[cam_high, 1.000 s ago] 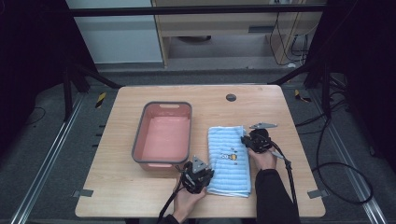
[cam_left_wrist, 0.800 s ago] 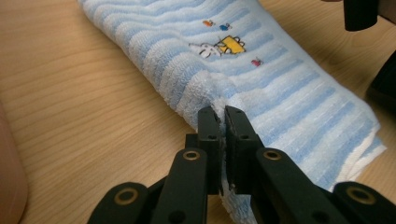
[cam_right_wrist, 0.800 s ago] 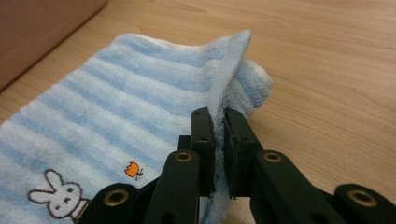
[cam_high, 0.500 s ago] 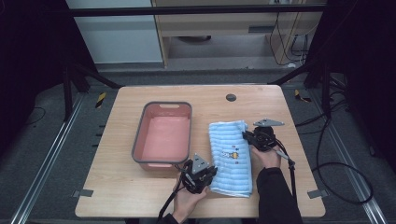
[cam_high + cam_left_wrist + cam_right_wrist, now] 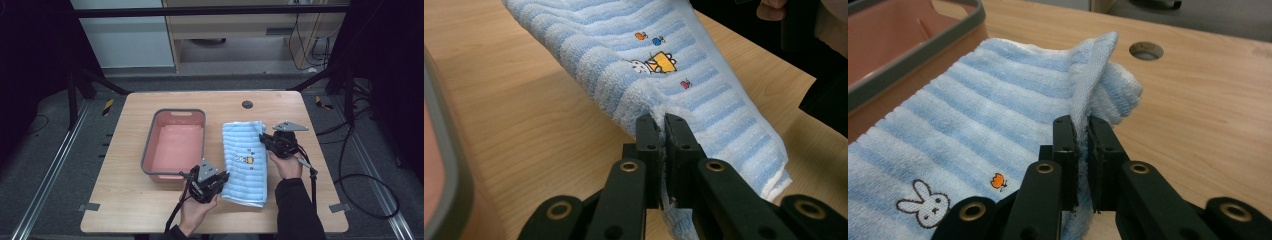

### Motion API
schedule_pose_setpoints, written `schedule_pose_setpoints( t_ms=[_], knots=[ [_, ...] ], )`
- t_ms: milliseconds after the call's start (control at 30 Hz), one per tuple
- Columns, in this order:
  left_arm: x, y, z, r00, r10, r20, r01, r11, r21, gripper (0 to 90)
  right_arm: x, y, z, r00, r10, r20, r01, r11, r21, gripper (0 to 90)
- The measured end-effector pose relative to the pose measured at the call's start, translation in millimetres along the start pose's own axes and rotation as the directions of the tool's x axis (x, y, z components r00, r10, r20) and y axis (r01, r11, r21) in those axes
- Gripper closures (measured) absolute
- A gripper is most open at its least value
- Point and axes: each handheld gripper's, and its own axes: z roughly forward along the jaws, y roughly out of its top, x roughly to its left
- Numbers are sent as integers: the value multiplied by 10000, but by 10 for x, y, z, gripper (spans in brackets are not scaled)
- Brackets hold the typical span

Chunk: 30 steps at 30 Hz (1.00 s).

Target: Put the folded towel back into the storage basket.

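A folded blue-and-white striped towel (image 5: 244, 161) lies on the right half of the wooden table (image 5: 125, 205), just to the right of a pink basin with a grey rim (image 5: 175, 145), its long side running from near to far. The left gripper (image 5: 220, 181) sits at the towel's near left edge, and in the left gripper view its 2 black jaws are clamped together on a pinch of that edge, the cloth bunched up between them. The right gripper (image 5: 262, 138) is at the towel's far right corner; in the right gripper view its jaws are likewise closed on the cloth, with a flap of the corner standing upright out of them. Where each gripper holds it the towel is lifted off the wood, while its middle sags toward the table. A small embroidered picture (image 5: 655, 61) of a rabbit and a yellow shape shows on the towel's top face. A round hole (image 5: 247, 104) in the tabletop lies beyond the towel's far end, well apart from it.
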Motion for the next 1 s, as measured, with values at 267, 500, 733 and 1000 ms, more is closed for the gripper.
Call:
schedule_pose_setpoints(
  t_ms=[267, 500, 733, 1000],
  knots=[
    [36, 147, -140, 9999, 142, -93, -145, 9994, -319, 857, 70, 125, -71, 9998, -194, 88, 196, 9996, -211, 840],
    [50, 218, -214, 9998, 182, -67, -185, 9983, -550, 857, 112, 253, -133, 9995, -303, 103, 306, 9988, -386, 840],
    [100, 346, -322, 9995, 278, -117, -287, 9963, -816, 858, 137, 383, -199, 9994, -322, 91, 328, 9974, -646, 840],
    [156, 442, -425, 9994, 321, -138, -334, 9937, -1067, 858, 190, 548, -268, 9987, -501, 96, 508, 9945, -915, 840]
  ],
)
